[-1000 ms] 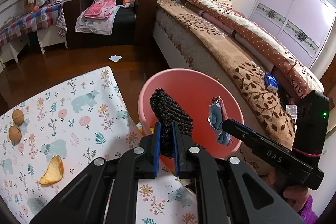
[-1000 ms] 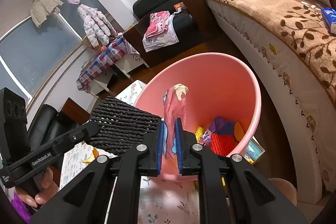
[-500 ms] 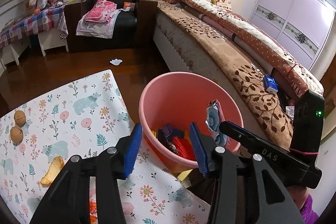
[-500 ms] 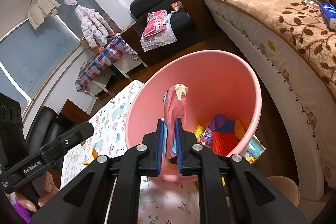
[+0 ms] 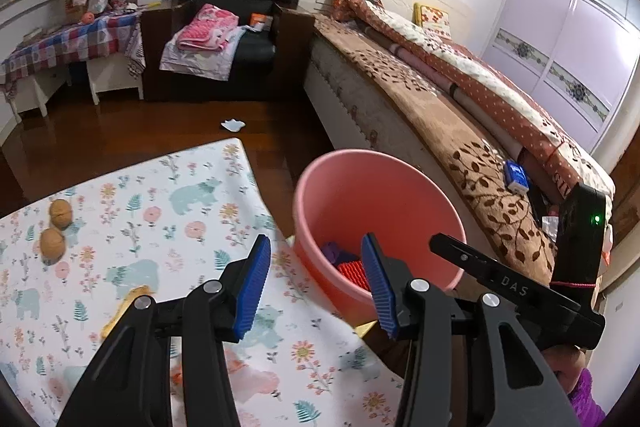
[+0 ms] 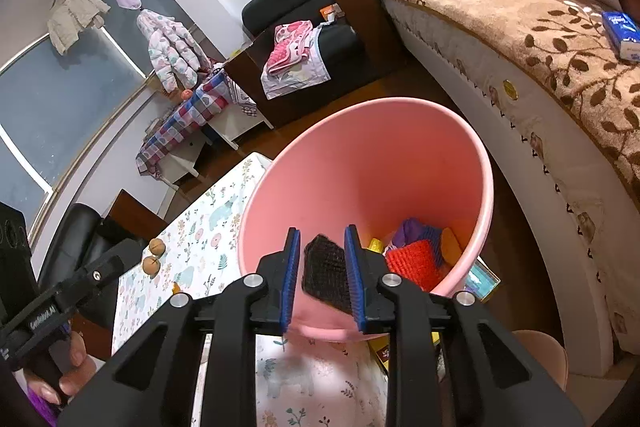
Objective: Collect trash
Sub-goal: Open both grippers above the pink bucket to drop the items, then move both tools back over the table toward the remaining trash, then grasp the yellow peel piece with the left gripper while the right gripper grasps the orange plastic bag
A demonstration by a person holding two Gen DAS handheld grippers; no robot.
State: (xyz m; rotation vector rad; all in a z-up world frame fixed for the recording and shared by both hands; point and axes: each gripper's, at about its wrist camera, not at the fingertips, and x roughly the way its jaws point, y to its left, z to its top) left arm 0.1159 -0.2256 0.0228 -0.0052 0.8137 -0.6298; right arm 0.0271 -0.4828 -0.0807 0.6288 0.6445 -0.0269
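A pink bin (image 5: 372,187) stands beside the table's right edge, also in the right wrist view (image 6: 372,155). Inside lie a black foam net (image 6: 326,273), a red net (image 6: 414,261) and purple scraps. My left gripper (image 5: 316,279) is open and empty above the table edge by the bin. My right gripper (image 6: 322,277) is open and empty over the bin's near rim. Two walnuts (image 5: 56,223) and an orange peel (image 5: 124,311) lie on the floral tablecloth (image 5: 180,211).
A bed (image 5: 460,115) with a brown blanket runs along the right, with a blue tissue pack (image 5: 516,177) on it. A black armchair (image 5: 228,39) with clothes stands at the back. A white scrap (image 5: 233,125) lies on the wooden floor.
My left gripper opened and the black foam net dropped into the bin; it then drew back. My right gripper opened and its pink-blue wrapper is gone from its fingers.
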